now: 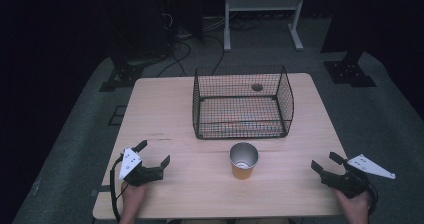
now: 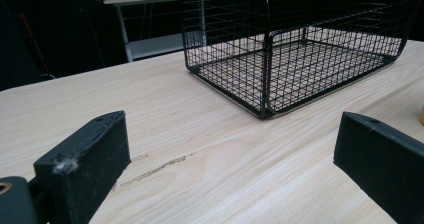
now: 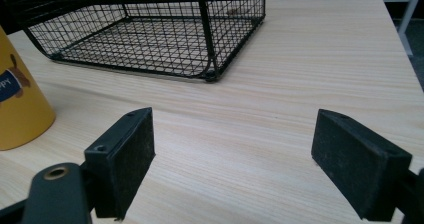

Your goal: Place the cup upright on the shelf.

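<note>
Paper cup (image 1: 244, 160), orange with a silvery inside, stands upright and empty at lower centre of the high view, on the wooden surface (image 1: 165, 104). It sits just in front of the black wire basket (image 1: 242, 104), near it but apart. Likely reading: the cup is staged at the basket's open top side so it can be lifted over the near wall and set inside.

Left tool (image 1: 152, 154) is at lower left of the high view, released, jaws spread wide, nothing between them. The person's left hand (image 1: 134, 194) holds it low over the surface. In the left gripper view the jaws frame bare wood, with the basket corner (image 2: 265, 111) in the upper middle and a sliver of cup at the right edge (image 2: 422, 115).

Right tool (image 1: 324, 163) is at lower right, also released and empty, jaws pointed toward frame centre. In the right gripper view the cup (image 3: 20, 109) stands at the left edge, outside the jaws and clear of them; the basket (image 3: 150, 39) fills the upper left.

Judgement: both tools rest symmetrically either side of the cup, well apart from it, a ready posture. The right one seems better aimed for the reach. The spread jaws look wide enough for the cup wall; a light squeeze would be prudent, since thin paper will likely deform.
</note>
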`<state>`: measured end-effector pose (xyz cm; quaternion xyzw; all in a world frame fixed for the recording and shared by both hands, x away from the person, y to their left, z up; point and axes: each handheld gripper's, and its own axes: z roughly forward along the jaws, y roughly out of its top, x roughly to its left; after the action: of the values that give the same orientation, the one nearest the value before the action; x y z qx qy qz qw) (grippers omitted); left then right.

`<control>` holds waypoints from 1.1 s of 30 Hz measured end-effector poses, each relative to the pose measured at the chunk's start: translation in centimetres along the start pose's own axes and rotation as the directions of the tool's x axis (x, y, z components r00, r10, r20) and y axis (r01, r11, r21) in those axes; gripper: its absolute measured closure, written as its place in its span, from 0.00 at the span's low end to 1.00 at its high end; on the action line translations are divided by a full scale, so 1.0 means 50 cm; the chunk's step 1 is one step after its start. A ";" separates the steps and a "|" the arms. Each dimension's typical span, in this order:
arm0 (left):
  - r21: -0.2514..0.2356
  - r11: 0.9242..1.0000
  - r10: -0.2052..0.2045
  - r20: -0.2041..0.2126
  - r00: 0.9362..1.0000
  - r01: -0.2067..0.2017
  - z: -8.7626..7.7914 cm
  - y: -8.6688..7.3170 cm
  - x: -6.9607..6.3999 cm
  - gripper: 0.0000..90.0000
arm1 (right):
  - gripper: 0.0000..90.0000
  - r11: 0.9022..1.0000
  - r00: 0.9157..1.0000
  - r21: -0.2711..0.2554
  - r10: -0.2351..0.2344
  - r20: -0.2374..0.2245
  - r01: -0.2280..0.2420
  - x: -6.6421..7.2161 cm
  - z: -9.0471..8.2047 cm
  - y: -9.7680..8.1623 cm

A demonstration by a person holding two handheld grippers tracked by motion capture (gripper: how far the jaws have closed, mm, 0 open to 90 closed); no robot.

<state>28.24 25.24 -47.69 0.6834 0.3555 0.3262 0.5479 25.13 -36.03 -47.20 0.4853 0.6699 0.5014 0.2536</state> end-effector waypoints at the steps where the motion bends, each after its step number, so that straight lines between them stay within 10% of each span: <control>1: 0.000 1.000 0.000 0.000 1.000 0.000 0.000 0.000 0.000 0.01 | 0.18 1.000 1.000 0.000 -0.001 -0.001 0.001 0.001 0.000 0.000; 33: 0.001 1.000 0.006 0.000 1.000 -0.006 -0.001 0.000 -0.002 0.01 | 0.15 0.994 0.989 -0.001 -0.108 -0.096 0.109 0.085 0.018 0.042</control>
<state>28.14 25.21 -47.71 0.6846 0.3536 0.3277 0.5467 25.00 -31.75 -44.98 0.4239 0.7079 0.5081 0.2469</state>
